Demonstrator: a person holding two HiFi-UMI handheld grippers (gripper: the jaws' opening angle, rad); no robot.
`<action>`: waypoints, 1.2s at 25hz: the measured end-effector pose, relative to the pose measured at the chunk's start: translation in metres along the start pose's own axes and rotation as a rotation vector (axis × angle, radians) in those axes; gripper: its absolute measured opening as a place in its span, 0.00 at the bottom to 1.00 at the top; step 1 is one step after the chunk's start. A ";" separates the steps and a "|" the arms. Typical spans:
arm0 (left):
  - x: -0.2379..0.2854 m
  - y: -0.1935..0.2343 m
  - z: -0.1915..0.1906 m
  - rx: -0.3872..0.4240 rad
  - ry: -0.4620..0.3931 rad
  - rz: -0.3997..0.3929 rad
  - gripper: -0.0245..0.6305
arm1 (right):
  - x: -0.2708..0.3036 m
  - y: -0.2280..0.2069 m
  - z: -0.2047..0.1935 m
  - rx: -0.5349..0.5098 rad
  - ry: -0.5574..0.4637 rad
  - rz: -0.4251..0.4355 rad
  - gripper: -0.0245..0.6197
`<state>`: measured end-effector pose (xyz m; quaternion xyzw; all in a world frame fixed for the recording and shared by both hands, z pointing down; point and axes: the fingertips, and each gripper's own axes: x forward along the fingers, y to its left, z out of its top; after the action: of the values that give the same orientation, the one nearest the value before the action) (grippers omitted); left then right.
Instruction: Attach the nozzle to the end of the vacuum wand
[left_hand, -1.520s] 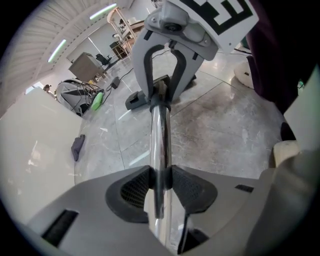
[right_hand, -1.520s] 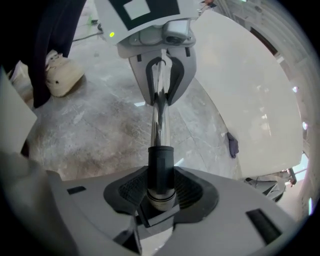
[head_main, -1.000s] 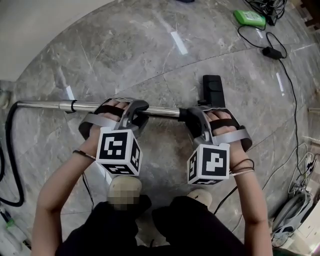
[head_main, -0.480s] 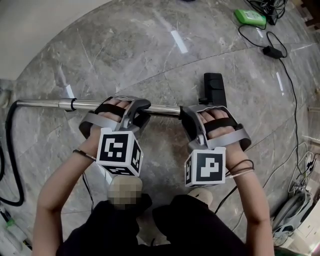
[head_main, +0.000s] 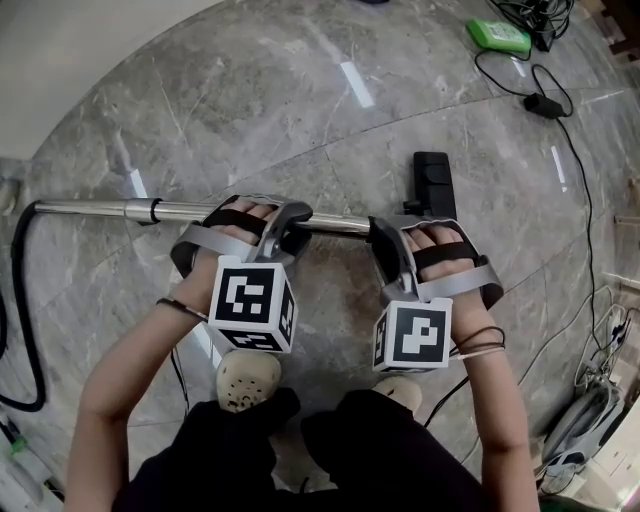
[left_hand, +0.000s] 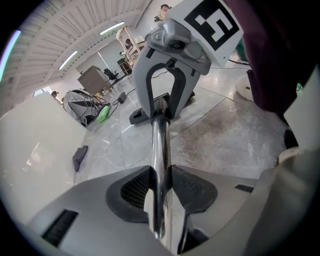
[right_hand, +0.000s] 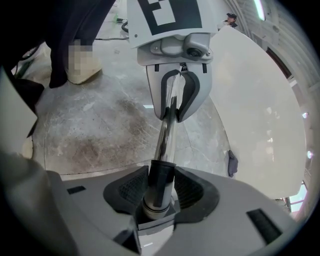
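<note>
A chrome vacuum wand (head_main: 200, 211) lies level across the grey marble floor, low above it. My left gripper (head_main: 290, 222) is shut on the wand, and its black pads (left_hand: 132, 187) press the tube (left_hand: 159, 150) from both sides. My right gripper (head_main: 380, 237) is shut on the black neck (right_hand: 161, 182) of the nozzle. The nozzle's flat black head (head_main: 433, 180) sticks out just beyond that hand. In the right gripper view the wand's chrome end (right_hand: 167, 127) runs into that neck. Each gripper faces the other along the tube.
A black hose (head_main: 20, 300) curves down from the wand's left end. A green box (head_main: 498, 37), a black adapter (head_main: 548, 104) and cables (head_main: 588, 250) lie at the right. The person's shoes (head_main: 250, 378) stand close below the hands. A dark cloth (left_hand: 79, 157) lies by the wall.
The left gripper and the wand have shifted slightly to the right, toward the nozzle. The right gripper has rolled a little. Both grips are unchanged.
</note>
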<state>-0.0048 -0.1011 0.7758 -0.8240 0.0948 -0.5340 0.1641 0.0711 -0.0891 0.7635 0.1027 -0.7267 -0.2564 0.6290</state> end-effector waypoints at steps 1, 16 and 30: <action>0.001 0.000 0.002 -0.003 -0.001 0.000 0.26 | 0.000 0.000 -0.002 0.002 0.004 -0.001 0.30; 0.021 0.005 0.033 -0.016 -0.021 -0.018 0.26 | 0.004 0.002 -0.041 0.020 0.077 -0.022 0.30; 0.039 0.001 0.045 -0.004 -0.051 -0.022 0.26 | 0.016 0.011 -0.059 0.073 0.089 -0.031 0.30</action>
<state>0.0522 -0.1076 0.7920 -0.8387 0.0827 -0.5142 0.1590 0.1276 -0.1015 0.7872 0.1483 -0.7054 -0.2346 0.6523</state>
